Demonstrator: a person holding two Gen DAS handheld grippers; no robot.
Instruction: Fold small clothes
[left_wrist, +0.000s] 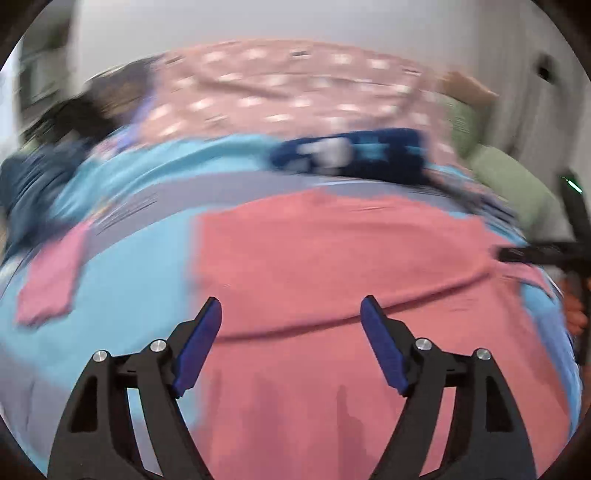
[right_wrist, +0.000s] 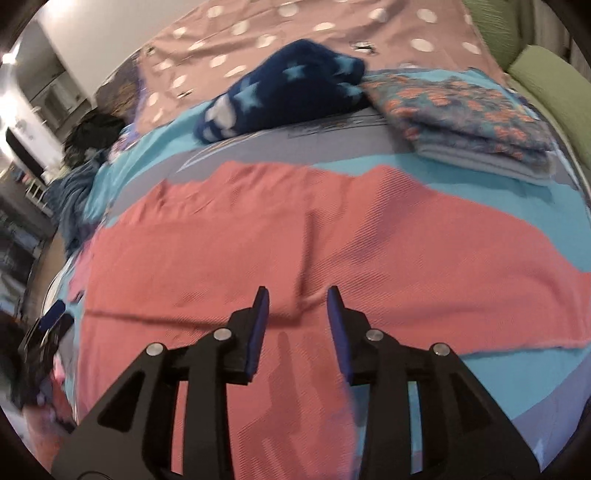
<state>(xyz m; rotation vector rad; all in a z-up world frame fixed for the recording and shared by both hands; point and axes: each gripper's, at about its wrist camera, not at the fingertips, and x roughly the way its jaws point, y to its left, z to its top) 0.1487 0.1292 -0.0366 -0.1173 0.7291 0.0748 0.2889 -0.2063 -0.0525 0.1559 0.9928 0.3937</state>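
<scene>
Over the pink cloth (right_wrist: 258, 236) on the bed (right_wrist: 517, 221), both grippers are hovering empty: left (left_wrist: 291, 306) gaping wide, right (right_wrist: 297, 295) narrowly parted.

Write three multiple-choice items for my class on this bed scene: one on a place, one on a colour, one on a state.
1. Where does the folded floral cloth lie?
A. Right of the dark blue star-patterned garment
B. On the floor
C. Under the coral garment

2. What colour is the large ribbed garment spread nearest the tools?
A. Green
B. Coral pink
C. White

3. How do the left tool and right tool stand?
A. Both clamped on cloth
B. One holds a star garment
C. Both open, holding nothing

Answers: 1 A, the right wrist view shows the floral cloth beside the star garment, to its right. 2 B, coral fabric fills the foreground of both views. 3 C, a bare gap shows between each tool's blue pads.
</scene>
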